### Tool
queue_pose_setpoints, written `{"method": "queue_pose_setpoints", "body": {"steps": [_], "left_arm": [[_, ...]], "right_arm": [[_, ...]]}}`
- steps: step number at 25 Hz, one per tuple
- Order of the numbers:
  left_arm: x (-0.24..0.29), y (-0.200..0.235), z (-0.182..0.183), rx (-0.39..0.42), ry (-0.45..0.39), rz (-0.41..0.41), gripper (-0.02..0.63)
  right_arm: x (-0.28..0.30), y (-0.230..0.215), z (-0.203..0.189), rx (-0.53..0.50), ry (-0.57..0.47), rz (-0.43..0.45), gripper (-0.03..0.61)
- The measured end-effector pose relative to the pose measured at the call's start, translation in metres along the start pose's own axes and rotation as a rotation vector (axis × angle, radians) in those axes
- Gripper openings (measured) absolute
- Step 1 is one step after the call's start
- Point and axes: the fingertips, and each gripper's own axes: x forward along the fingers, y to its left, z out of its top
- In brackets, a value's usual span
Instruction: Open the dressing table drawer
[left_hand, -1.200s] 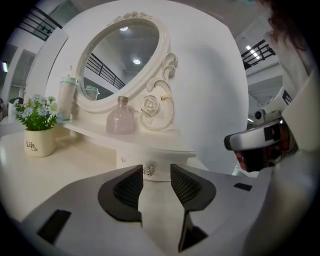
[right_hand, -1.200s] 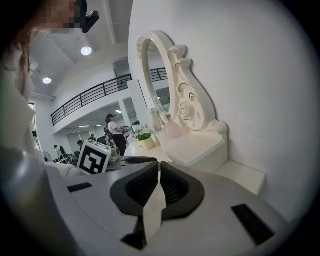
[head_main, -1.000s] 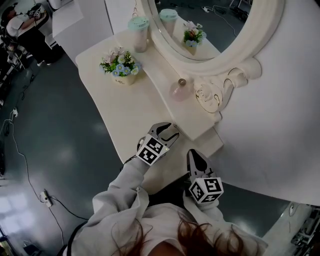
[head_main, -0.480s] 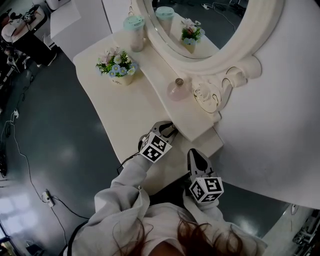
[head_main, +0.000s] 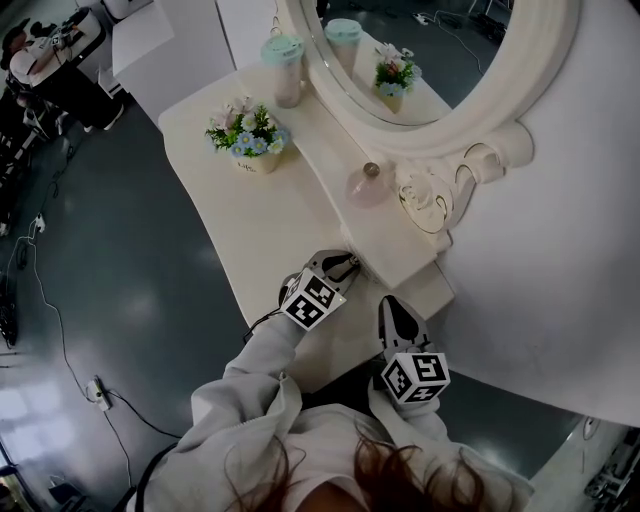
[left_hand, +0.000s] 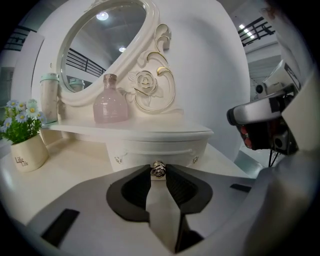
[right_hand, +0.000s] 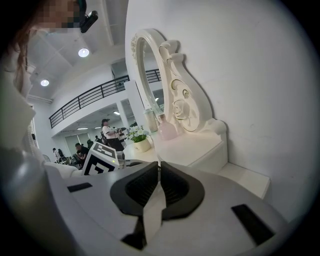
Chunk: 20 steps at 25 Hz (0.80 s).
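Closing in since a second ago, the left hand-held gripper (head_main: 343, 264) is bringing its jaws, which were standing wide apart just short of the drawer front, together round the small metal rose knob (left_hand: 158, 170); in the left gripper view the knob is sitting right between the tips and both pads are looking pressed on it, so I am reading this as a clamp on the knob; the drawer (left_hand: 157, 150) is lying straight ahead at 12 o'clock, closed as far as I can judge, its long front running from 9 to 3 o'clock under the shelf that is carrying the pink bottle (left_hand: 110, 105); in the head view the drawer is lying at 1 o'clock of this tool, so the pull is likely going toward 7 o'clock, square to the front; the right hand-held gripper (head_main: 392, 312) is hovering at 4 o'clock of the left one, well off the knob, jaws together on nothing; the flower pot (head_main: 247, 135) is standing far off at 11 o'clock on the bench (head_main: 250, 220); from above, the knob is hiding under the jaw tips; the drawer's seam is too faint to trace.
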Motion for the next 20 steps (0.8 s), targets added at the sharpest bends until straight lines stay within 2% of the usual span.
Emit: {"method": "queue_pose_setpoints", "body": {"steps": [20], "left_arm": [[-0.024, -0.002, -0.015, -0.004, 0.015, 0.005, 0.103]], "right_arm": [[0.019, 0.018, 0.005, -0.014, 0.009, 0.013, 0.04]]}}
